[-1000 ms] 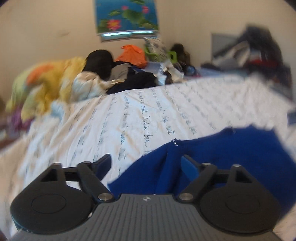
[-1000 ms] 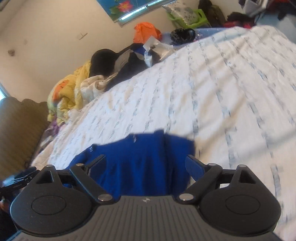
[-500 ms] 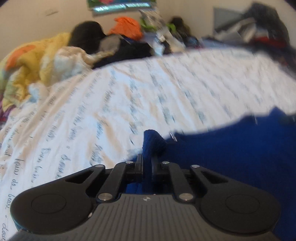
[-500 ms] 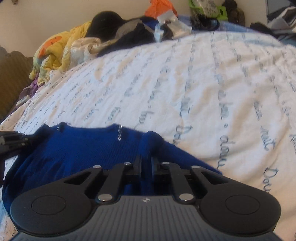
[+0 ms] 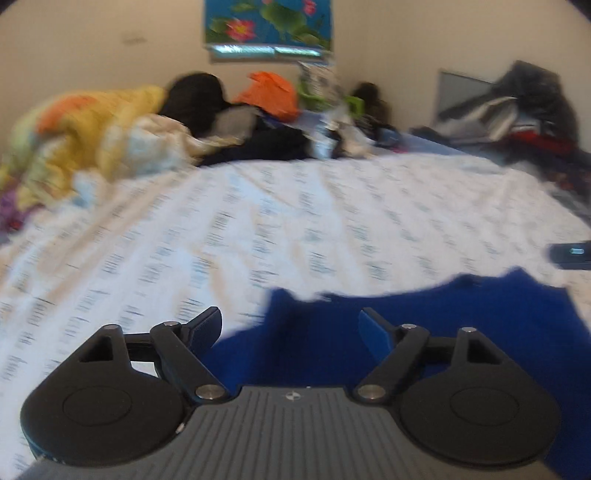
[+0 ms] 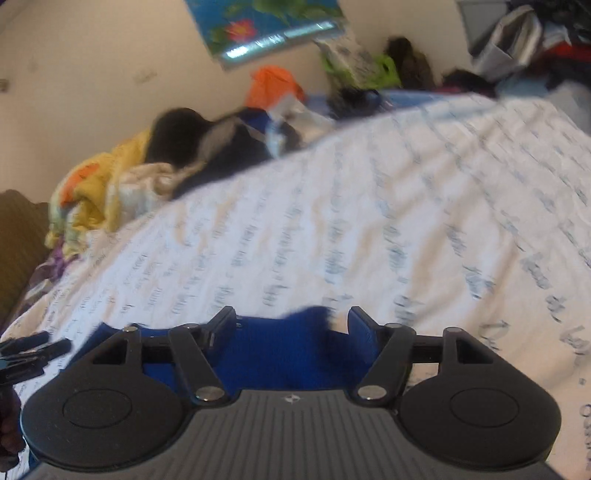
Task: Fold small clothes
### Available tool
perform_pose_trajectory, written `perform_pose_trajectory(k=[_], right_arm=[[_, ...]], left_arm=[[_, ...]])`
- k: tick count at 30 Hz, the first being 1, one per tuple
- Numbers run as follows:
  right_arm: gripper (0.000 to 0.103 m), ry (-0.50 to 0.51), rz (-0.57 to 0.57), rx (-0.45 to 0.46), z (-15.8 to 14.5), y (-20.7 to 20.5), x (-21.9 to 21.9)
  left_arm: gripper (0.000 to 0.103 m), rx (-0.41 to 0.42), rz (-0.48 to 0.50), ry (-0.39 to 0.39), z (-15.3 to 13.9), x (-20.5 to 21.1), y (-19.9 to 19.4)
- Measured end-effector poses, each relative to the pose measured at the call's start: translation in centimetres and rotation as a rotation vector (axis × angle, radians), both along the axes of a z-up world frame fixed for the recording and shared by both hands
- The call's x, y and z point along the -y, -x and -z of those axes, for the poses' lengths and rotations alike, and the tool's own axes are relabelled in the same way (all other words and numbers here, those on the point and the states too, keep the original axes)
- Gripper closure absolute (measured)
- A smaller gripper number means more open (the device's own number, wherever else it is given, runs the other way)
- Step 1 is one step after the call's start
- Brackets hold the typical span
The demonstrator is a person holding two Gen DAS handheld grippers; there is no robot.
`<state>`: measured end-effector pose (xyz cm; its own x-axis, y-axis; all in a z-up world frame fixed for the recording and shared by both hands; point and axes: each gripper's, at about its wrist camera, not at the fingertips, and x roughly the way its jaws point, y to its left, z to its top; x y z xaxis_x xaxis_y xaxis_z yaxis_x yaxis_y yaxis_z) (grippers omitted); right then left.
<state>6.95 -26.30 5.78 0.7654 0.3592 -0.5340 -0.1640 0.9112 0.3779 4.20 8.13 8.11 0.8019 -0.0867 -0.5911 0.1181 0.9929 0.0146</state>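
Observation:
A small blue knit garment [image 5: 436, 325] lies on the white printed bed sheet [image 5: 295, 229]. In the left wrist view my left gripper [image 5: 290, 326] is open just above its left edge, holding nothing. In the right wrist view the same garment [image 6: 291, 350] lies under my right gripper [image 6: 293, 325], which is open over its far right corner. The tip of the right gripper shows at the right edge of the left wrist view [image 5: 570, 254]. The left gripper's tip shows at the left edge of the right wrist view [image 6: 26, 354].
A heap of yellow and cream bedding [image 5: 92, 147] and dark clothes [image 5: 266, 144] lies along the far side of the bed. More clothes [image 5: 524, 110] are piled at the far right. A flower poster [image 5: 267, 27] hangs on the wall.
Both grippers were shut on pinches of the blue garment half a second ago. Both have now opened and let it go, and the garment lies flatter on the sheet.

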Motion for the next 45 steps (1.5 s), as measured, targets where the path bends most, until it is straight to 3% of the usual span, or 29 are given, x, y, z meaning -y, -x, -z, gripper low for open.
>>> perform_pose_trajectory(k=[4, 6, 7, 11, 16, 20, 21, 24, 26, 28, 29, 32, 34, 35, 36, 38, 40, 42, 44, 45], right_arm=[[0.037, 0.138, -0.057, -0.01, 1.9, -1.6, -5.4], [0.038, 0.244, -0.039, -0.045, 4.6, -2.7, -6.2], [0.038, 0.275, -0.056, 0.031, 5.2, -2.0, -5.9], [0.038, 0.154, -0.053, 0.031, 5.3, -1.6, -3.6], [0.038, 0.3, -0.057, 0.031, 4.8, -1.0, -5.7], [0.03, 0.193, -0.005, 0.018, 2.6, 1.6, -4.7], [0.025, 0.175, -0.015, 0.031, 2.3, 1.9, -4.7], [0.025, 0.211, -0.035, 0.007, 2.7, 0.4, -6.0], [0.025, 0.258, -0.024, -0.032, 3.7, -1.1, -6.6], [0.025, 0.347, -0.027, 0.001, 4.9, -1.3, -6.7], [0.024, 0.357, -0.048, 0.029, 5.3, -0.8, -6.5], [0.024, 0.248, -0.033, 0.023, 5.2, -1.1, -4.8], [0.024, 0.288, -0.037, 0.023, 5.1, -1.3, -5.4], [0.024, 0.319, -0.038, 0.023, 4.9, -0.9, -5.8], [0.024, 0.344, -0.024, 0.017, 4.6, -0.1, -6.2], [0.023, 0.345, 0.009, 0.006, 3.5, 2.2, -6.6], [0.022, 0.326, -0.064, 0.035, 3.0, 4.7, -7.5], [0.021, 0.411, -0.118, 0.02, 3.9, 6.1, -9.0], [0.007, 0.475, -0.13, 0.098, 5.1, 7.4, -9.0], [0.0, 0.449, -0.117, 0.08, 5.4, 7.0, -7.9]], left_arm=[[0.021, -0.099, 0.037, -0.067, 4.3, 2.6, -3.3], [0.003, -0.075, 0.026, -0.045, 5.5, 1.0, -4.0], [0.003, -0.09, 0.029, 0.003, 5.6, -0.1, -4.3], [0.002, -0.081, 0.024, -0.007, 5.7, -1.2, -4.4], [0.003, -0.047, -0.052, -0.09, 4.7, -0.8, -2.3], [0.001, -0.004, -0.013, -0.023, 2.7, -1.5, 0.1], [0.001, -0.006, 0.005, -0.008, 2.5, -1.2, -0.3], [0.002, -0.091, 0.038, 0.024, 3.1, -0.5, -3.5], [0.002, -0.146, -0.001, 0.019, 4.4, -0.9, -5.7], [0.0, -0.12, -0.05, -0.02, 5.7, -1.9, -6.5], [0.0, -0.116, -0.051, 0.016, 5.8, -2.6, -6.5], [0.0, -0.119, -0.096, 0.013, 5.7, -2.9, -6.5], [0.0, -0.098, -0.148, -0.049, 5.1, -2.3, -5.7], [0.008, -0.074, -0.163, -0.1, 4.5, -1.7, -4.6], [0.009, -0.043, -0.159, -0.13, 3.7, -1.1, -3.0], [0.001, -0.012, -0.088, -0.114, 2.2, 0.3, 0.7], [0.0, -0.008, 0.004, -0.106, 2.3, 1.9, 3.9], [0.0, -0.076, 0.065, -0.149, 4.1, 3.1, 4.8], [0.0, -0.027, 0.067, -0.101, 5.7, 1.7, 5.4], [0.0, -0.037, 0.06, -0.067, 5.8, 0.8, 5.3]])
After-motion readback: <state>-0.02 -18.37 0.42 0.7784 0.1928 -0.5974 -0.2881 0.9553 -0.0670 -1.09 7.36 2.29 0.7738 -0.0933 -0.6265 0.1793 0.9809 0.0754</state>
